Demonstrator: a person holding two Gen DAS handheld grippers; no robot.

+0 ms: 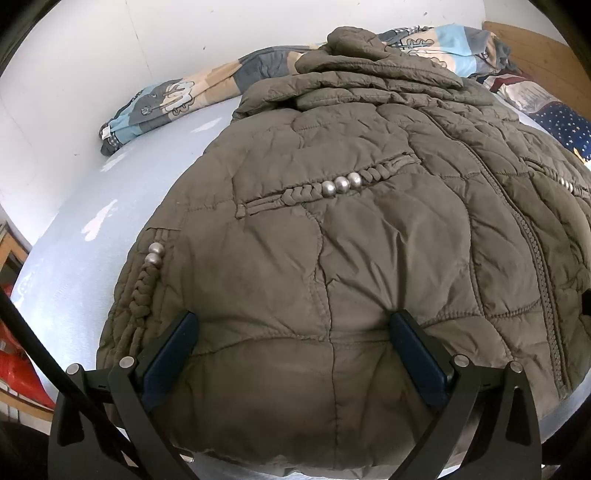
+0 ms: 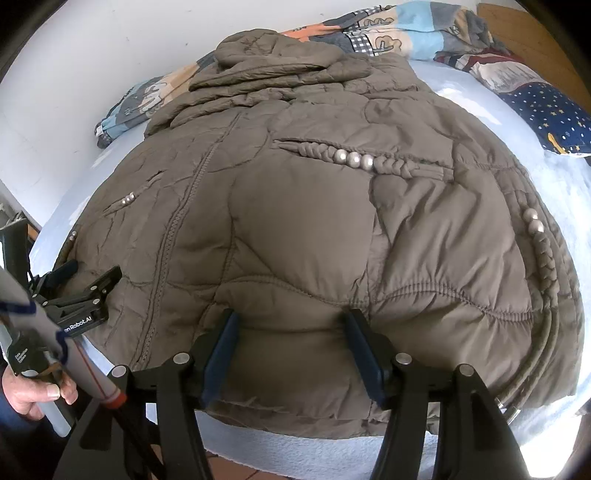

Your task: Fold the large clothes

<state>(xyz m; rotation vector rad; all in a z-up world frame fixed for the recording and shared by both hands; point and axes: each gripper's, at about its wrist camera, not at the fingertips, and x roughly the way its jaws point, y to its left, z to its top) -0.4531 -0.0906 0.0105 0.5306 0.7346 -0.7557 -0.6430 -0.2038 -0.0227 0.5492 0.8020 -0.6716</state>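
Note:
An olive quilted jacket (image 1: 332, 240) (image 2: 295, 221) lies front up and zipped on the bed, its hood (image 2: 266, 44) at the far end and braided, beaded pocket trims on both sides. My left gripper (image 1: 293, 317) stands wide open over the near hem, left of the zip, with puffy fabric lying between its blue pads (image 1: 173, 350). My right gripper (image 2: 291, 314) is open at the near hem right of the zip. A bulge of hem sits between its blue pads (image 2: 221, 354), loose rather than pinched. A hand (image 2: 29, 395) holds the left gripper's handle at the left edge of the right wrist view.
The jacket rests on a pale blue sheet (image 1: 110, 184) (image 2: 535, 155). A patterned quilt (image 1: 166, 99) (image 2: 406, 26) is bunched along the white wall behind the hood. A dark blue starry pillow (image 2: 546, 110) lies far right, by a wooden headboard (image 1: 535, 48). Tiled floor (image 2: 240, 469) shows below the bed edge.

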